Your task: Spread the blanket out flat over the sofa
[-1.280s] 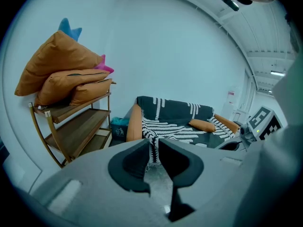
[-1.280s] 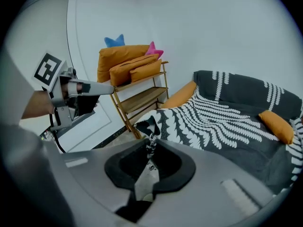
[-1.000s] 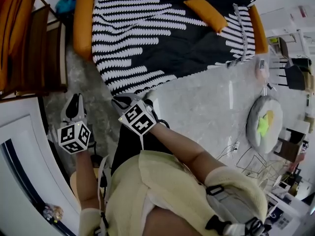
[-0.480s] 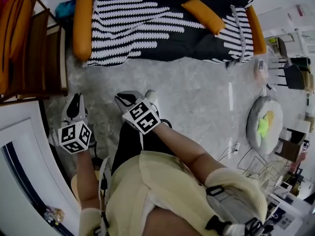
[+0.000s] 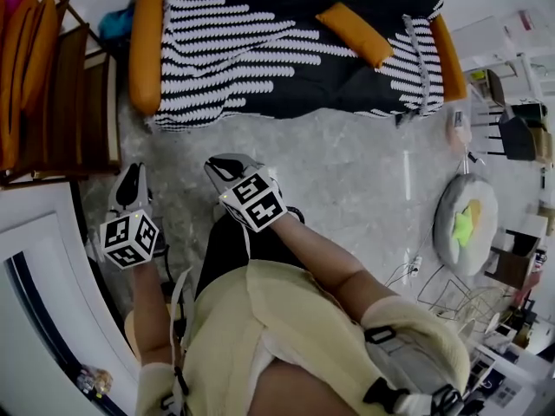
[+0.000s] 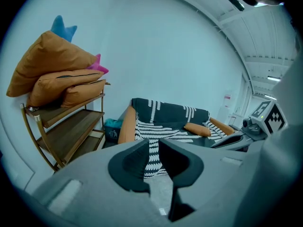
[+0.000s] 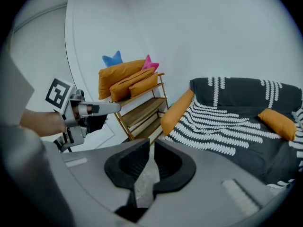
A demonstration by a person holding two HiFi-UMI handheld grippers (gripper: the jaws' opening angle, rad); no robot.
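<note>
The black blanket with white feathery stripes (image 5: pixel 286 50) lies spread over the orange sofa (image 5: pixel 146 46), covering seat and back; an orange cushion (image 5: pixel 354 35) rests on top of it. Both grippers hang over the grey floor, well short of the sofa. My left gripper (image 5: pixel 130 180) has its jaws drawn together with nothing between them (image 6: pixel 154 143). My right gripper (image 5: pixel 227 167) also holds nothing, its jaws nearly touching (image 7: pixel 151 143). The blanket (image 7: pixel 227 126) fills the right of the right gripper view, and the blanket (image 6: pixel 170 126) lies beyond the jaws in the left gripper view.
A wooden shelf rack (image 5: pixel 61 85) with stacked orange cushions (image 6: pixel 57 79) stands left of the sofa. On the floor at right lie a round grey cushion (image 5: pixel 466 219) and cables (image 5: pixel 414 263); a dark chair (image 5: pixel 520 128) stands beyond. A white wall panel (image 5: pixel 43 276) runs along my left.
The blanket's front edge, which reached down across the floor toward me, now lies back along the sofa's front. Both grippers stay nearly where they were, a little farther from the sofa.
</note>
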